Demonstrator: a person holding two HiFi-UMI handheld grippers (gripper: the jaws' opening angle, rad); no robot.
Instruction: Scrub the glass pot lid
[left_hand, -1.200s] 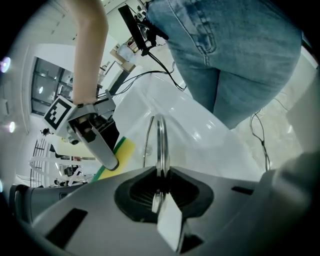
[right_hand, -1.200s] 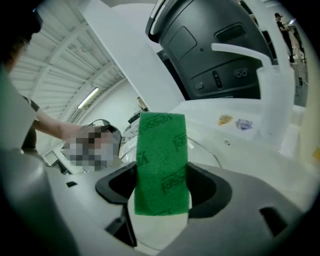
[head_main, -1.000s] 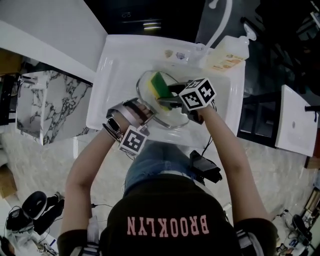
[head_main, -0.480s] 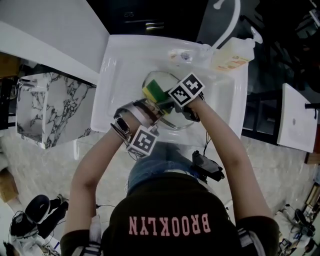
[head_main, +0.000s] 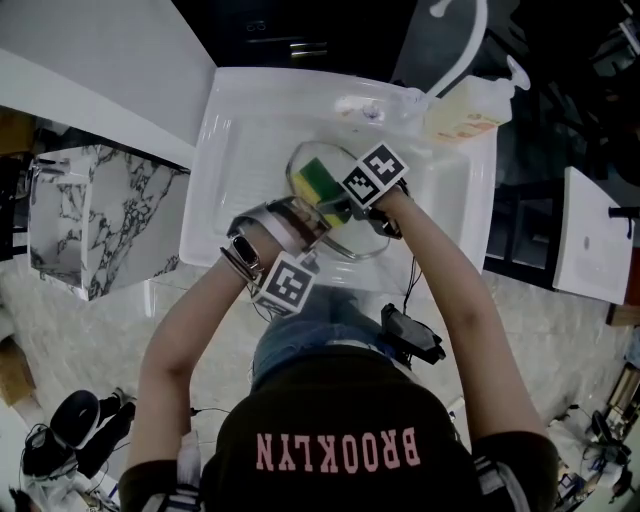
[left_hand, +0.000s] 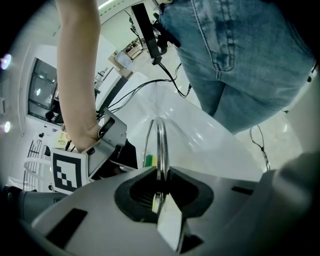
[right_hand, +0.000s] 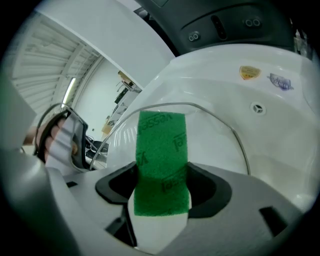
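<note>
The lid (head_main: 352, 238) is held on edge inside the sink (head_main: 240, 120), tilted and clear of the basin floor as far as can be seen. Its metal rim is clamped by the left tongs (left_hand: 159, 192), which are closed on it; the rim is seen edge-on in the left gripper view. A sponge (right_hand: 161, 150) is gripped by the right tongs (right_hand: 162, 182), closed on it, with the green scouring face shown in the right gripper view and a yellow layer seen from the head view. The sponge is laid over the upper left part of the glass and is judged to be against it, though actual contact cannot be confirmed.

Stage: scrubbing is judged to be under way — both grips are set and the sponge is at the glass. No suds, streaks or running water are seen, so it cannot be told how much of the glass has been covered. Left to do, as judged: the rest of the glass, the rim band, likely the other face, then a rinse.

A bottle (head_main: 462, 108) stands at the sink's far right corner, just beside the tap (head_main: 462, 40); neither is touched. A slip is the main risk — the lid is held by the rim alone.
</note>
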